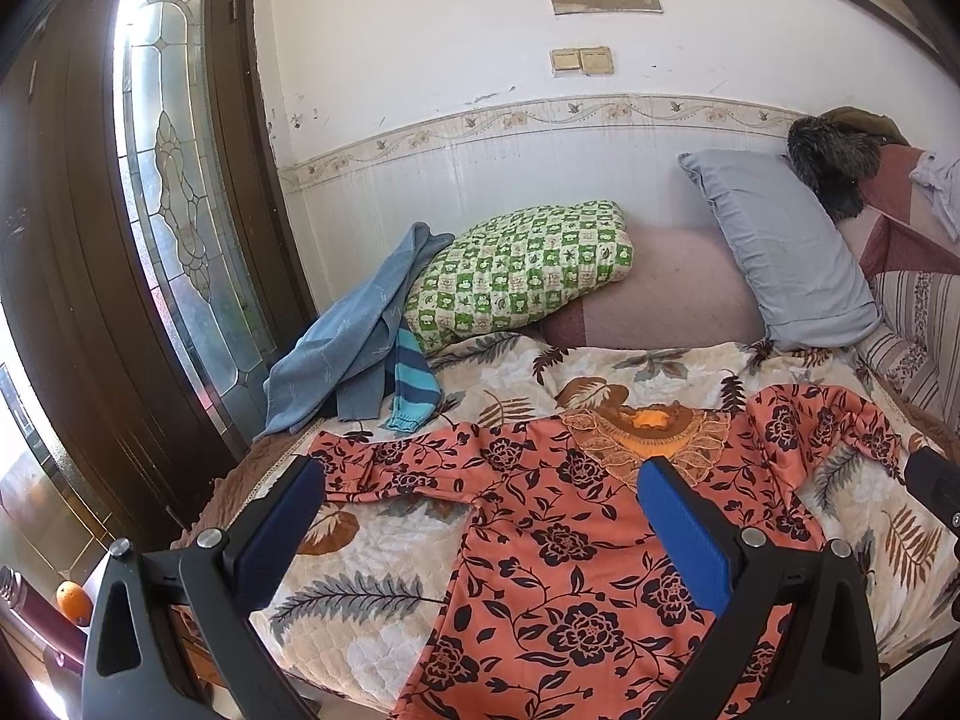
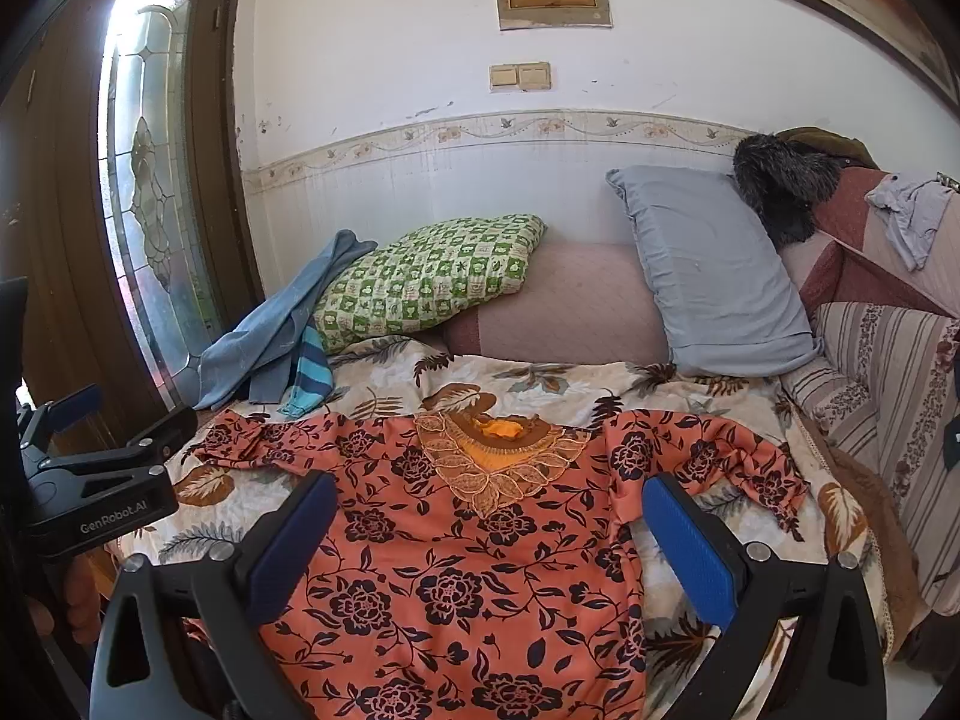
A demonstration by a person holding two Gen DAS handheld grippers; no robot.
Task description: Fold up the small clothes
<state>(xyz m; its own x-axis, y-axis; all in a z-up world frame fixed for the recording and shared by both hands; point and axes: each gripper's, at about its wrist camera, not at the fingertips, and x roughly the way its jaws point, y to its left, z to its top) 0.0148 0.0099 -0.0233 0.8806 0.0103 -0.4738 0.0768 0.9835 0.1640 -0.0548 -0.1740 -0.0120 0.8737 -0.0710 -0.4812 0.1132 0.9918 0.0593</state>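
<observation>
Holding both grippers over the flat blouse

I see the orange long-sleeved blouse with dark flowers (image 2: 456, 564) spread flat on the leaf-patterned quilted bed cover (image 2: 540, 381). Its long axis runs from me to the wall, lace neckline pointing at the pillows, sleeves stretched to both sides. My left gripper (image 1: 480, 516) and right gripper (image 2: 489, 534) hover above it, fingers wide apart, empty.

"GenRobot.AI" in grey letters on the left claw (image 2: 78, 414) body.
</observation>
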